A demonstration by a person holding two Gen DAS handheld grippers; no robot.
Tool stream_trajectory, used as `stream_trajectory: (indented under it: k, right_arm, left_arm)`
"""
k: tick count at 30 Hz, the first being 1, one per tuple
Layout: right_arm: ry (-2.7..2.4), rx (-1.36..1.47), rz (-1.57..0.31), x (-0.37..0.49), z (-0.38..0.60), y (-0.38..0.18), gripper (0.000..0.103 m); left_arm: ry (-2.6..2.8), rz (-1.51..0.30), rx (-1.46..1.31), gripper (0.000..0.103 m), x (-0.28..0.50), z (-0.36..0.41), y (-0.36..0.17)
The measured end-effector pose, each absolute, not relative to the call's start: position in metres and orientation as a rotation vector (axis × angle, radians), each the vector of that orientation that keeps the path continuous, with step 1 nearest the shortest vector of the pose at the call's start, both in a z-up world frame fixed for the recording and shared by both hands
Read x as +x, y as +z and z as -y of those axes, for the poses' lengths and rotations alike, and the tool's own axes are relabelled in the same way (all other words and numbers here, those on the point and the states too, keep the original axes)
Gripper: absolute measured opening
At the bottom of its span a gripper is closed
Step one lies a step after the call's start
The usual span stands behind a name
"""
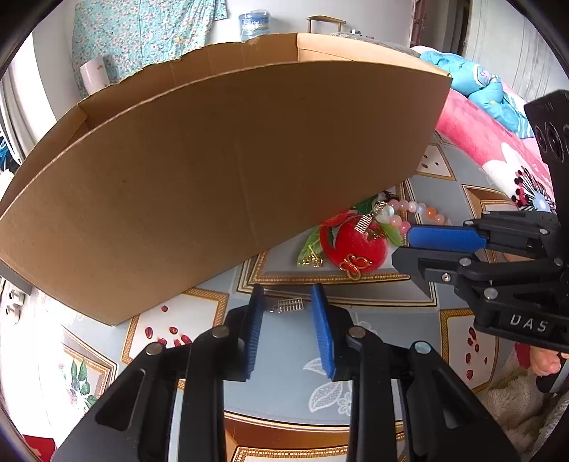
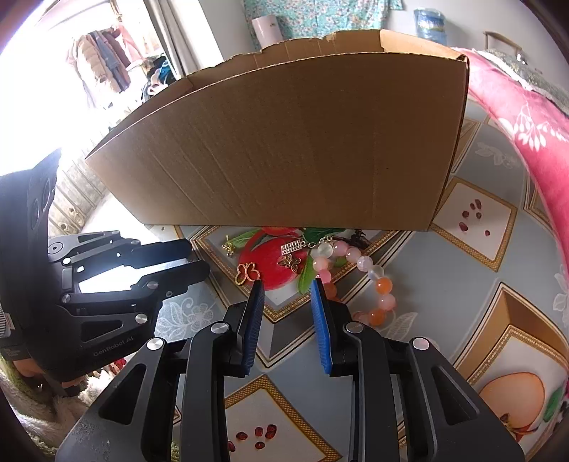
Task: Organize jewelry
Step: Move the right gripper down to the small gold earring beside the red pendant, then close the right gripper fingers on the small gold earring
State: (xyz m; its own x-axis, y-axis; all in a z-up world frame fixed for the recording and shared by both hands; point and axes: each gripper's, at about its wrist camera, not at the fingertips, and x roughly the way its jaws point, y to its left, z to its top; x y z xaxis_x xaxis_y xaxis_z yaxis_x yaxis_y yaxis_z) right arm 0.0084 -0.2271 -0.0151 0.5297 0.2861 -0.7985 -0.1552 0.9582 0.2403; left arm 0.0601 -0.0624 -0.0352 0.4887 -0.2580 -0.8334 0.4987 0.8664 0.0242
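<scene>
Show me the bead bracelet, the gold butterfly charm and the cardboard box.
Bracelet (image 2: 382, 284): right wrist view, on an orange bead.
Butterfly (image 2: 246, 273): right wrist view, on its wings.
Box (image 2: 284, 142): right wrist view, on its near wall.

Here's the bench (image 2: 462, 270), covered in a grey-blue cloth printed with gold-framed squares, pomegranate seeds and fruit. On the right, a bed with a pink floral blanket (image 2: 526, 117) and a crumpled turquoise quilt (image 1: 473, 78). At the far wall hangs a teal flowered fabric (image 1: 142, 28). Far left, bright daylight floods in past clothes on a rack (image 2: 103, 60).
</scene>
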Motion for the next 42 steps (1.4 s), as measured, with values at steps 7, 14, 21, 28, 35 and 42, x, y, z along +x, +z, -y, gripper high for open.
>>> stream_trajectory:
  k: [7,14,21,28,35,42]
  right_arm:
    - [0.258,0.147,-0.968,0.006,0.228,-0.012,0.025]
    - [0.265,0.143,-0.948,0.0,0.226,-0.004,0.028]
    - [0.3,0.152,-0.945,0.01,0.219,0.002,0.028]
    - [0.29,0.125,-0.975,0.029,0.207,-0.002,0.028]
    - [0.222,0.081,-1.026,0.042,0.204,-0.007,0.023]
    - [0.189,0.068,-1.064,0.055,0.196,-0.012,0.022]
  left_arm:
    - [-0.487,-0.95,0.297,0.014,0.058,0.07,-0.036]
    - [-0.501,-0.946,0.274,0.014,0.058,0.062,-0.036]
    - [-0.489,-0.948,0.252,0.014,0.055,0.048,-0.036]
    - [-0.497,-0.941,0.216,0.014,0.054,0.039,-0.037]
    - [-0.516,-0.934,0.193,0.014,0.054,0.033,-0.037]
    - [-0.53,-0.931,0.171,0.014,0.054,0.023,-0.037]
